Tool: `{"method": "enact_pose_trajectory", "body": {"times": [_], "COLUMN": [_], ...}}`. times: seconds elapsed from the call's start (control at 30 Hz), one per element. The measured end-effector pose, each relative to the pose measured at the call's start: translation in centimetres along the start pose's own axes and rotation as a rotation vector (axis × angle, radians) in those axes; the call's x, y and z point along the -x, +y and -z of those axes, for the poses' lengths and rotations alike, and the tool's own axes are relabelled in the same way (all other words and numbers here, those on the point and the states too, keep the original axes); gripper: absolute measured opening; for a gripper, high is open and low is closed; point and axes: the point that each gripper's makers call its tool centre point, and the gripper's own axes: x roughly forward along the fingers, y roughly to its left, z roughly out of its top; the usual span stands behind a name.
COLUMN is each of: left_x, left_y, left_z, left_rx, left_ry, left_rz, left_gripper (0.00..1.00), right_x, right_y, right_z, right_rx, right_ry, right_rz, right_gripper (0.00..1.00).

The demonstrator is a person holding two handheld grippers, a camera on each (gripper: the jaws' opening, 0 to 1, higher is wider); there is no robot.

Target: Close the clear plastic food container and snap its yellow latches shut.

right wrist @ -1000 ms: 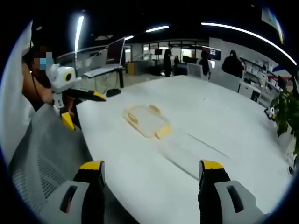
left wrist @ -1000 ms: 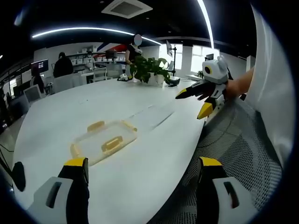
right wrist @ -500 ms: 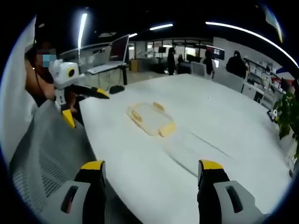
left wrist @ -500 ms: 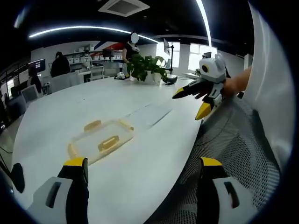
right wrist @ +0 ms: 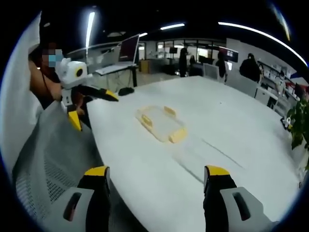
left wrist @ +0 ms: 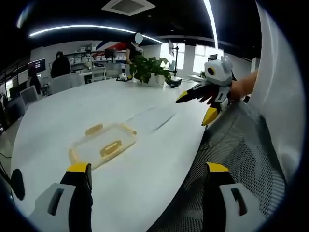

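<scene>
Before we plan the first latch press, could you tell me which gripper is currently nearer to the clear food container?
Probably the left, narrowly. The left gripper hangs over the table edge with the container just ahead. The right gripper sits back at the edge, open, with more bare tabletop before it.

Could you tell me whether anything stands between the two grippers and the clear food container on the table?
Nothing visible does: only bare white table lies between the left gripper, the right gripper and the container.

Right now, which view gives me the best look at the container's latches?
The left gripper view: the container sits nearer, with three yellow latches showing. In the right gripper view the container lies farther off and looks smaller, though its latches still show.
</scene>
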Motion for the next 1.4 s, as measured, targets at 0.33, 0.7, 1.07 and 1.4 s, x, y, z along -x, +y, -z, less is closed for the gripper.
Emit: {"method": "enact_pose_trajectory", "body": {"times": [0.33, 0.7, 1.07, 1.4], "left_x": [-0.1, -0.3, -0.5, -0.4], "left_y": [0.7, 2.0, 2.5, 3.8], "left_z": [-0.3, -0.2, -0.2, -0.5], "left_rx": [-0.008, -0.030, -0.060, -0.073], "left_ry": [-0.003, 0.024, 0.042, 0.047], "left_rz": [0.003, 0.004, 0.014, 0.005], "left_gripper": [0.96, 0.95, 0.95, 0.94], "right_x": [-0.7, -1.0, -1.7, -2.0], "right_y": [-0.4, -1.4, -1.6, -2.3], "right_z": [-0.6, -1.1, -1.2, -1.7], "right_rx": [0.013, 0.045, 0.048, 0.071], "right_ry": [0.009, 0.012, 0.037, 0.047], "right_rz": [-0.007, -0.010, -0.025, -0.034], "right_gripper": [0.80, 0.80, 0.79, 0.77]}}
